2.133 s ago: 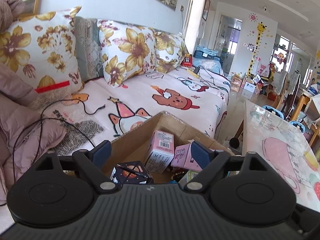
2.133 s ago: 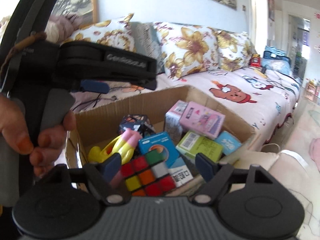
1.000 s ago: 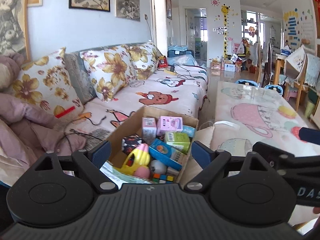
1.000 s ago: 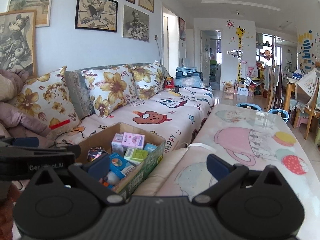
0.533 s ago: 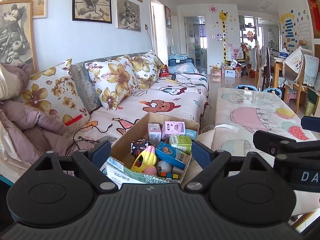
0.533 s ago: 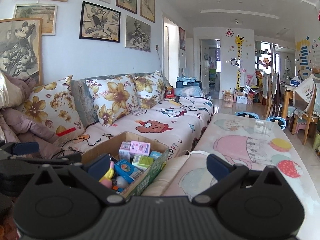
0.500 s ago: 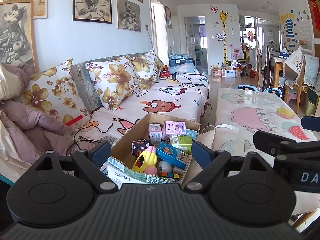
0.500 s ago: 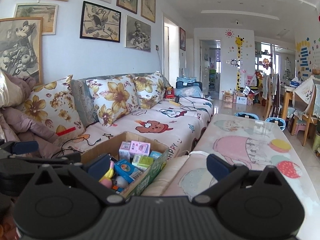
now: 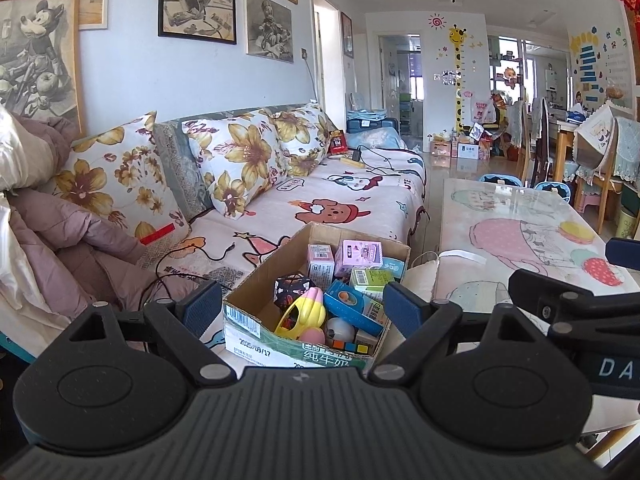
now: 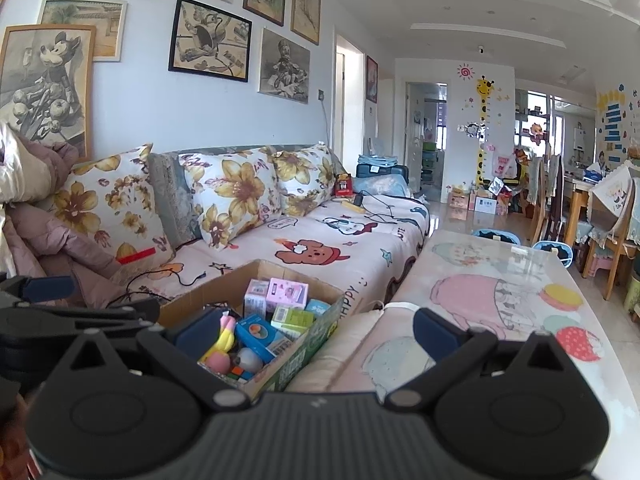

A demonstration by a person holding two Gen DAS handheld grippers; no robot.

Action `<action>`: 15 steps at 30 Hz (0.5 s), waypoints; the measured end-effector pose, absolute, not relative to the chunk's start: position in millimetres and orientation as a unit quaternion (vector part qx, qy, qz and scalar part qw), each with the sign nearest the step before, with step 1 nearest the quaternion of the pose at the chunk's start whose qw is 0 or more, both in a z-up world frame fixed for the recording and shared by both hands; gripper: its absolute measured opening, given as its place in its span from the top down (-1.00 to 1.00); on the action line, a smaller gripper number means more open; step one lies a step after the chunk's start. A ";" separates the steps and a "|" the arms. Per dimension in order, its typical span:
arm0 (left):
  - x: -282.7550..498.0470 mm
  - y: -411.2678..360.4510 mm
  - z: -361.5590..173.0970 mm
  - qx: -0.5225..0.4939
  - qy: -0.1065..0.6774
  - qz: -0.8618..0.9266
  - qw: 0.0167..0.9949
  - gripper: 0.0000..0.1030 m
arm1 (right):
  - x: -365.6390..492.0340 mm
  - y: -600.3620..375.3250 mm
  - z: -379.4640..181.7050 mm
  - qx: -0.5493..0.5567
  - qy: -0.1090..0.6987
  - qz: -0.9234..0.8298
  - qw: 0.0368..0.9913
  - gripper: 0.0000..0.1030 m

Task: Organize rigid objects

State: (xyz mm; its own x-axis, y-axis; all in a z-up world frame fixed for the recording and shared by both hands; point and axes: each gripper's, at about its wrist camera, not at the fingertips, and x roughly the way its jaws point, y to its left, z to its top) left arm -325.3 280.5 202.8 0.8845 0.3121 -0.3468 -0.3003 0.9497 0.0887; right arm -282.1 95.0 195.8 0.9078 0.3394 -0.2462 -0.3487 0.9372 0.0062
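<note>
Cardboard box (image 9: 256,296) sitting on sofa (image 9: 352,204) edge, beside table (image 9: 520,220); holding pink carton (image 9: 358,252), blue carton (image 9: 348,306), yellow-pink toy (image 9: 304,310), dark puzzle ball (image 9: 291,289), colour cube (image 9: 350,346). Left gripper (image 9: 304,308) and right gripper (image 10: 316,334) hovering above, well back, fingers spread wide, gripping nothing.

Likely a home living room: sofa (image 9: 320,208), framed pictures (image 9: 196,0)
</note>
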 end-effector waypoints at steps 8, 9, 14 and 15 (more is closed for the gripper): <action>-323.4 281.8 198.1 0.009 0.189 0.159 0.969 -1.00 | -276.9 96.9 190.0 -0.018 0.131 0.175 0.976 -0.98; -323.3 281.5 197.7 0.008 0.190 0.159 0.969 -1.00 | -276.1 97.3 189.0 -0.018 0.133 0.175 0.975 -0.98; -320.9 282.3 194.5 0.006 0.200 0.161 0.967 -1.00 | -269.8 99.1 184.3 -0.018 0.144 0.174 0.974 -0.98; -320.3 282.6 193.8 0.005 0.202 0.160 0.966 -1.00 | -268.6 99.6 183.0 -0.018 0.146 0.174 0.974 -0.98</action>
